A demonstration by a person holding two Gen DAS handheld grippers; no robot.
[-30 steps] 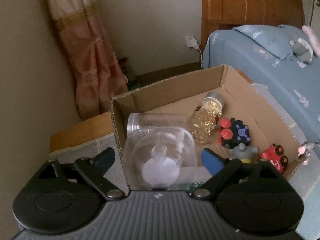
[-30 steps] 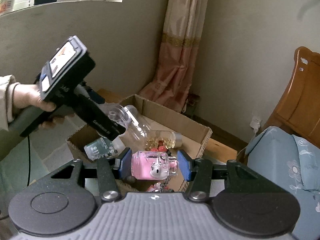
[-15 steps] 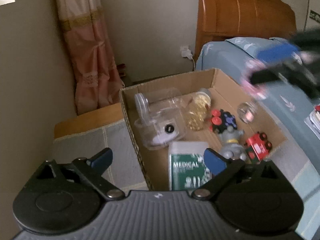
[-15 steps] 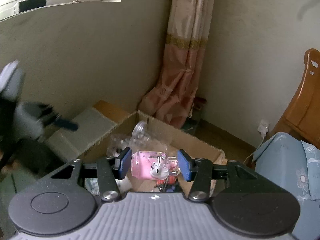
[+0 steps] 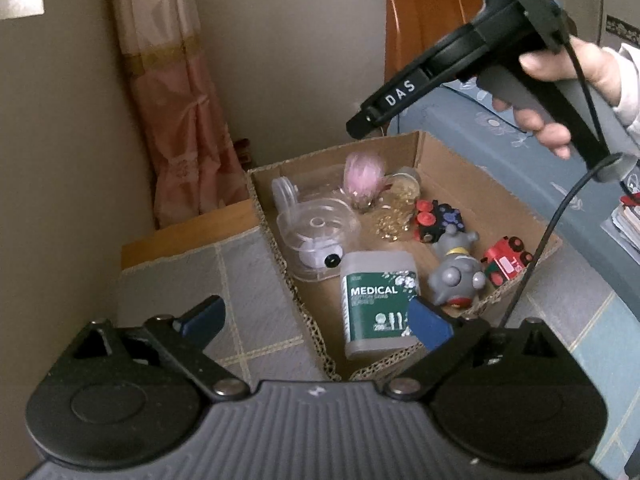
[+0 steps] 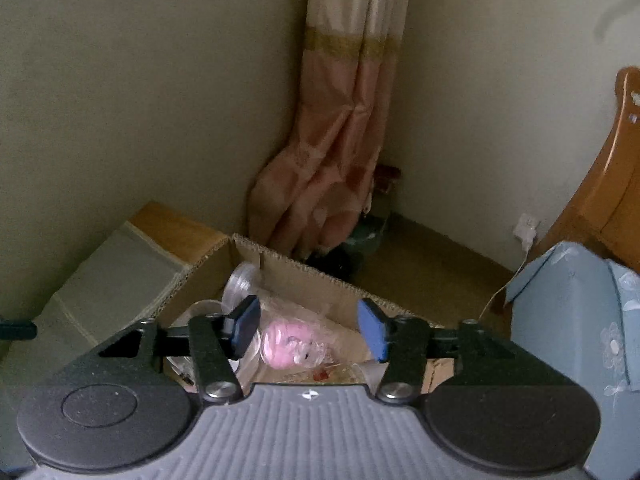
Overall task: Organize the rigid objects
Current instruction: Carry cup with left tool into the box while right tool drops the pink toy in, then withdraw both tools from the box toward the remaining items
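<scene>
An open cardboard box (image 5: 332, 158) holds a clear jar (image 5: 316, 232), a bottle of yellow capsules (image 5: 396, 208), a green "MEDICAL" swab box (image 5: 378, 300), a grey toy (image 5: 456, 272) and toy trains (image 5: 506, 260). My left gripper (image 5: 316, 318) stands open above the box's near corner with nothing between its fingers. My right gripper (image 6: 308, 328) hovers over the box's far end with its jaws opening. The pink bottle (image 6: 288, 344) lies blurred below them, clear of both pads. In the left wrist view, that pink bottle (image 5: 362, 176) is a blur inside the box.
A hand (image 5: 560, 76) holds the right gripper above the box, and its cable (image 5: 556, 216) hangs over the box's right wall. A blue-covered bed (image 6: 580, 320) is on the right. A pink curtain (image 6: 340, 140) hangs in the corner, and a chequered cloth (image 5: 224, 280) covers the table.
The clear jar left my left gripper and now lies in the box, and that gripper drew back. My right gripper moved over the box and let go of the pink bottle.
</scene>
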